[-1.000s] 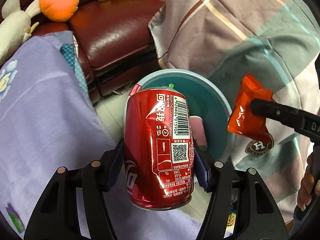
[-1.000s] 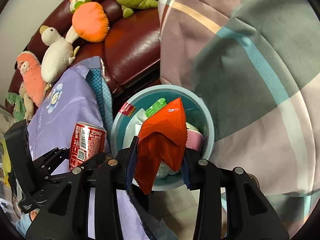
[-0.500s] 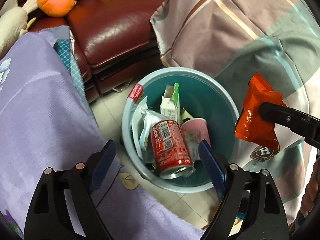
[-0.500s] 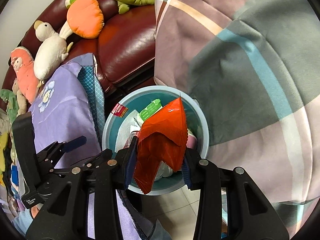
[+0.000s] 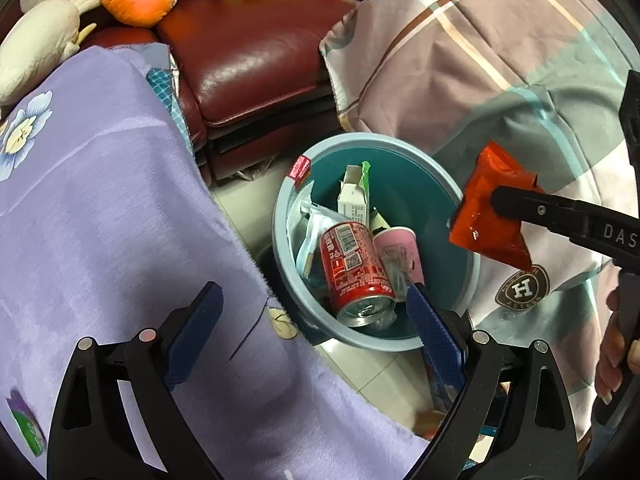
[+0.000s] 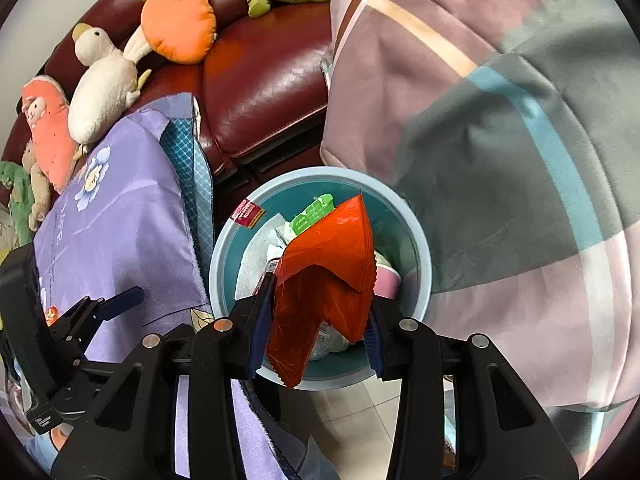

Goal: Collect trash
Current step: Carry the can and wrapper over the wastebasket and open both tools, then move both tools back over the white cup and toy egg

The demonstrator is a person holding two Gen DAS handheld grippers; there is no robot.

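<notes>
Two wrist views, left first. Left wrist view: the left gripper [image 5: 312,320] hangs over the near rim of a light-blue bin [image 5: 474,268] that stands on the tiled floor [image 5: 360,368]; its jaws are spread wide and opening, with nothing between the blue pads [image 5: 436,340]. Inside the bin a red soda can [image 5: 354,268] lies on its side, open top toward the near rim, upon a pink paper cup [image 5: 400,252], a white carton [image 5: 354,196] and pale wrappers. At the right edge of the bin the right gripper [image 5: 520,204] reaches in from the side, an orange-red snack packet [image 5: 490,212] between its fingers. A purple flowered cloth [image 5: 100,220] drapes to the left of the bin, a plaid blanket [image 5: 500,60] to the right, and a dark red leather sofa [image 5: 256,64] with plush toys stands behind. Right wrist view: the right gripper [image 6: 320,328] is poised above the bin [image 6: 424,264], jaws partly apart and opening; the snack packet [image 6: 328,276] hangs crumpled between the pads and touches both of them. The left gripper [image 6: 116,304] shows at lower left over the purple cloth [image 6: 128,240]. A white duck toy [image 6: 104,84] and an orange plush [image 6: 176,20] rest on the sofa [image 6: 264,72].
</notes>
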